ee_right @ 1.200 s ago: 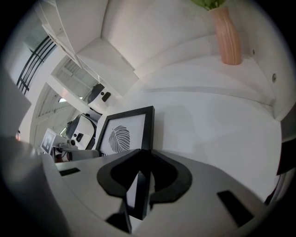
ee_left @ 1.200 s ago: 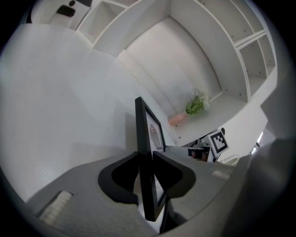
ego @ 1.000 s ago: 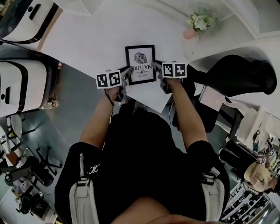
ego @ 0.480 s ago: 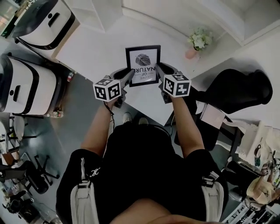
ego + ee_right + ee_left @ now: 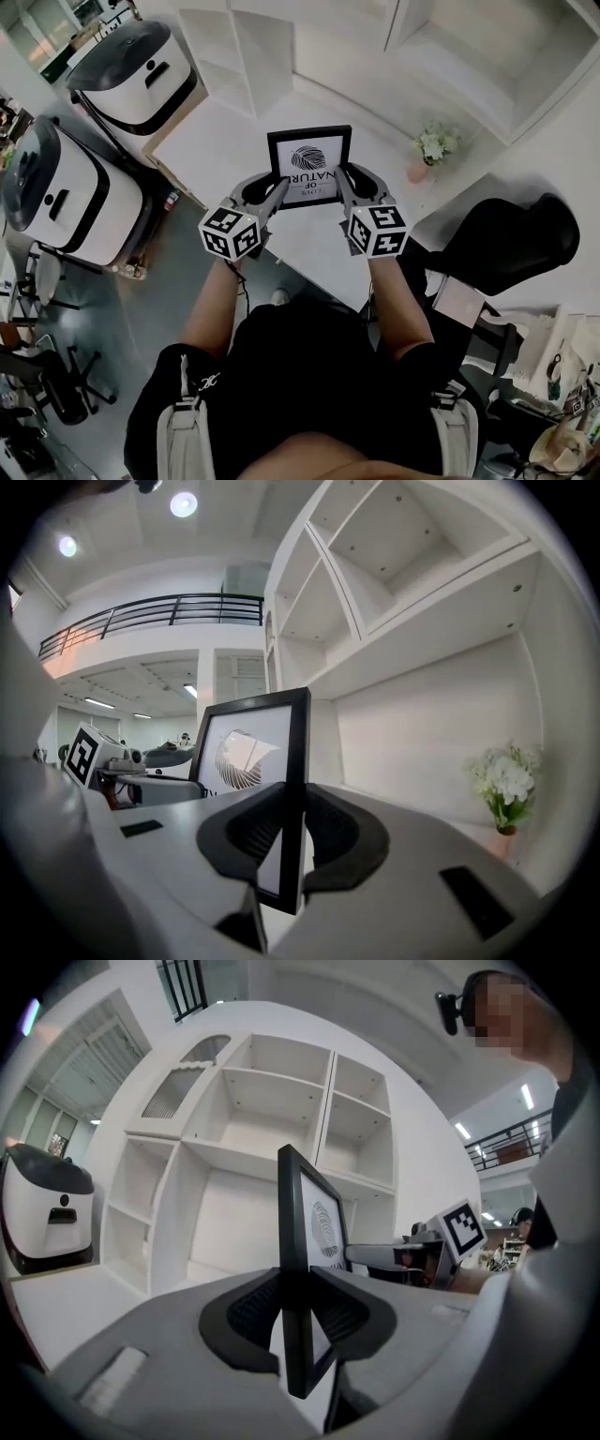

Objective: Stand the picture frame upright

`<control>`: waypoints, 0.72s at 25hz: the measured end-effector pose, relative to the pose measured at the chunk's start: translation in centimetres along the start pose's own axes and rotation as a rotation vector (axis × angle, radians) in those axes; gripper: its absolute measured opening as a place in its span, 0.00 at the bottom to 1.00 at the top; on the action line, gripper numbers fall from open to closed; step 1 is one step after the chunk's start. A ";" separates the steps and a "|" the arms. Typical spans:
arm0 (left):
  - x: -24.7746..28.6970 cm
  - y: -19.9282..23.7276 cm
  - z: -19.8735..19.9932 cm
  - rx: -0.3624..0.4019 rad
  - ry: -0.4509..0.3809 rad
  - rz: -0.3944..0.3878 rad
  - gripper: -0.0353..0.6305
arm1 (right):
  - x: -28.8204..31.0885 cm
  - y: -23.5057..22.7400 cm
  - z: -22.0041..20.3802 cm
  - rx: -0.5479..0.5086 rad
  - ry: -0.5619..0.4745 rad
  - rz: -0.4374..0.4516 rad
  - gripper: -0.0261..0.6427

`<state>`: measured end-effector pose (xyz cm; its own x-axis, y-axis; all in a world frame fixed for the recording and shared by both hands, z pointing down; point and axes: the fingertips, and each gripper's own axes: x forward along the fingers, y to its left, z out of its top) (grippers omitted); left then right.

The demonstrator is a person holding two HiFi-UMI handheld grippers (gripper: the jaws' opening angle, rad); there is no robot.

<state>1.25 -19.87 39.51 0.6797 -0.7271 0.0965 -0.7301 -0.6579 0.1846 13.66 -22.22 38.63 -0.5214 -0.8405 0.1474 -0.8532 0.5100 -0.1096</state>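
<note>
Now the picture frame point(image 5: 309, 167) sits pinched edgewise between left tongs point(image 5: 275, 190) and right tongs point(image 5: 344, 181).

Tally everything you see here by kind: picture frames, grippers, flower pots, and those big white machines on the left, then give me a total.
Black picture frame: 1
Grey two-jaw grippers, left gripper and right gripper: 2
Pink pot of white flowers: 1
White rounded machines with black trim: 2
Total: 6
</note>
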 end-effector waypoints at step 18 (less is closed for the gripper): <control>-6.7 2.1 -0.9 -0.003 -0.019 0.224 0.21 | 2.4 6.3 -1.1 -0.010 0.026 0.205 0.14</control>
<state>-4.77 -16.16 40.11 0.4987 -0.8588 0.1173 -0.8627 -0.4787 0.1634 7.05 -20.86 39.35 -0.6842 -0.7141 0.1481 -0.7292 0.6718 -0.1301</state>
